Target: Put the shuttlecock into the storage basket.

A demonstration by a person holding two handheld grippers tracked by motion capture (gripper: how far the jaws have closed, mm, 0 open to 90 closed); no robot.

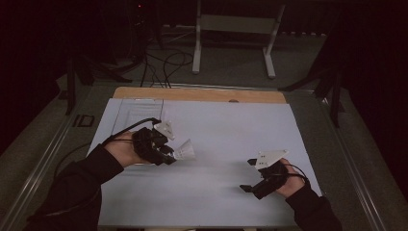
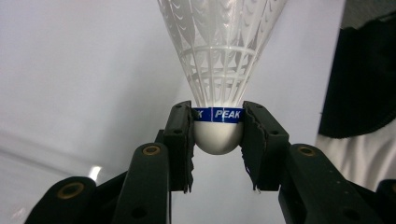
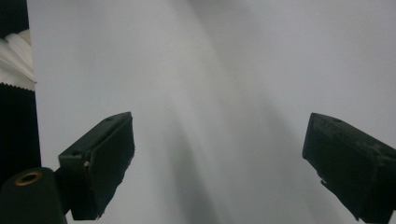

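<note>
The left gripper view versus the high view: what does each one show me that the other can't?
The left gripper view alone shows the shuttlecock close up: its blue band reads PEAK, and both pads press on its rounded cork. The high view alone shows the person's forearms, the right gripper with jaws apart and nothing between them, the wooden table edge and the floor cables. Both show the left gripper clamped on the shuttlecock over the white sheet.
</note>
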